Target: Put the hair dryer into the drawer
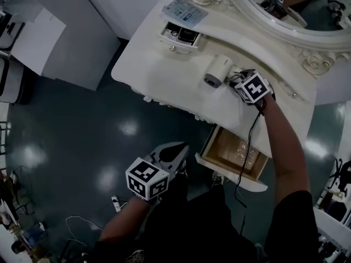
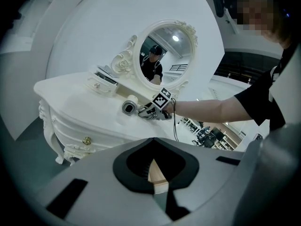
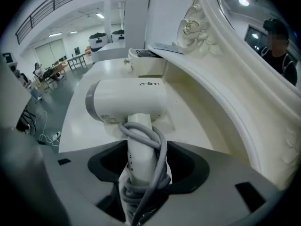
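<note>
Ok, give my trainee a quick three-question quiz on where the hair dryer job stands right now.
1. True or false: the hair dryer lies inside the open drawer.
2. What stands between the jaws of the right gripper? A) the dryer's cord-wrapped handle B) a drawer knob C) nothing
3. Fill in: the jaws of the left gripper are ____.
Key: 1 false, it lies on the tabletop. 2 A. 3 together, with nothing between them.
</note>
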`<state>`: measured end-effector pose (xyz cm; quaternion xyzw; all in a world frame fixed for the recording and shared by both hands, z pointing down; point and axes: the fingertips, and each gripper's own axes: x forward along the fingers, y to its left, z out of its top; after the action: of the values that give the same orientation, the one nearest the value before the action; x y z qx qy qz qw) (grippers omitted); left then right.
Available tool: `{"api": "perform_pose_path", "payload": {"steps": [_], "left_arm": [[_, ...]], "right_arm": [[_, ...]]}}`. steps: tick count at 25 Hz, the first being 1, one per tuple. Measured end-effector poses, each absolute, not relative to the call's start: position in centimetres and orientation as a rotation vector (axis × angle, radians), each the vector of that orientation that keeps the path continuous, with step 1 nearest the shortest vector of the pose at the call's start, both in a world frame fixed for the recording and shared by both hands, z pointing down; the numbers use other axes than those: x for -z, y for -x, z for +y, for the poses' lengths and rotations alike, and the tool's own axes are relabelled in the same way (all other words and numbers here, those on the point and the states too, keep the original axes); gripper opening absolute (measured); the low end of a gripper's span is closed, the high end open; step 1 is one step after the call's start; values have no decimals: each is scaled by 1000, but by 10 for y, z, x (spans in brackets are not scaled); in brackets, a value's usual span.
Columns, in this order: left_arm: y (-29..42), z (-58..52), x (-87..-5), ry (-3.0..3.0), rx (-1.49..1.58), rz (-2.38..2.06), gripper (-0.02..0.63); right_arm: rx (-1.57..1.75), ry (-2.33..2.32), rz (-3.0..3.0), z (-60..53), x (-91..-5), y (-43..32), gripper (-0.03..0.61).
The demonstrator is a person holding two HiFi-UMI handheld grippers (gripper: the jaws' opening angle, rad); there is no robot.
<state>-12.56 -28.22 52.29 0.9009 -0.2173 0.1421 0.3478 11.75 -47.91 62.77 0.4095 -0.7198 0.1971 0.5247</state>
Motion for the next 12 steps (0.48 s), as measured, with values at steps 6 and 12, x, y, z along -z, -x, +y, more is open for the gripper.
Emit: {"api": "perform_pose_path", "payload": {"steps": [6, 12], "left_arm": [[116, -284, -518, -2364, -386, -528, 3], [103, -279, -510, -2406, -408, -477, 3]], "right_arm": [[-485, -986, -1736, -478, -628, -115, 250], [-403, -1029, -1756, -472, -621, -107, 241]]}}
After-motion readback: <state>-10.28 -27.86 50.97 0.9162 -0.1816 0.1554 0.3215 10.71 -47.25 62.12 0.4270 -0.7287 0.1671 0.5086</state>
